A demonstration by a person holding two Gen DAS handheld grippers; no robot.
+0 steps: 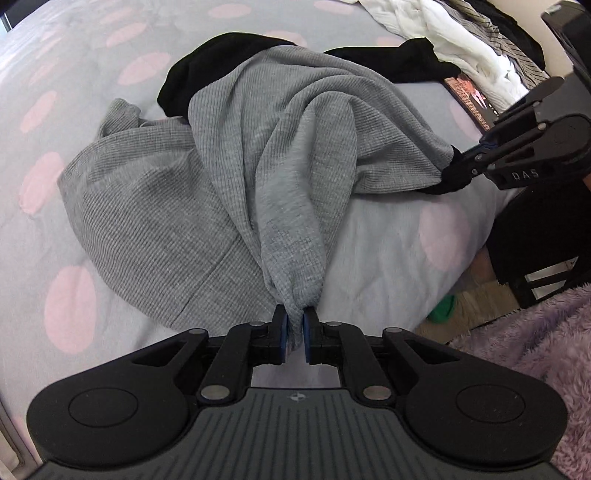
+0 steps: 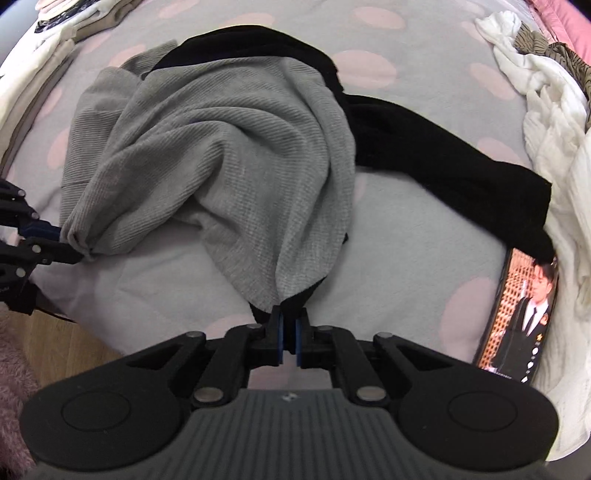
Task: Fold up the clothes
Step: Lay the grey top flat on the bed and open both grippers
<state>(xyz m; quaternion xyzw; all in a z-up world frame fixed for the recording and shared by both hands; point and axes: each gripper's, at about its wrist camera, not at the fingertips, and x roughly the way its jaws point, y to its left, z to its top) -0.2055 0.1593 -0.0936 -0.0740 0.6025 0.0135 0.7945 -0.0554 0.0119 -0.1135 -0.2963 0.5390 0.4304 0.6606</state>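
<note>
A grey ribbed knit garment (image 1: pixel 229 158) with black parts lies bunched on a bed with a grey sheet with pink spots (image 1: pixel 388 236). My left gripper (image 1: pixel 294 319) is shut on a gathered grey corner of the garment near the bed's front edge. My right gripper (image 2: pixel 289 319) is shut on another corner, where grey and black cloth meet. From the left wrist view the right gripper (image 1: pixel 461 162) shows at the right, pinching the cloth. From the right wrist view the left gripper (image 2: pixel 70 243) shows at the left edge. The garment (image 2: pixel 229 158) sags in folds between the two grips.
A black sleeve (image 2: pixel 443 162) trails right toward a lit phone (image 2: pixel 524 314) lying on the bed. White and striped clothes (image 2: pixel 546 122) are heaped at the right; folded pale clothes (image 2: pixel 55 33) sit far left. A fluffy purple rug (image 1: pixel 535 354) and wooden floor lie below the bed's edge.
</note>
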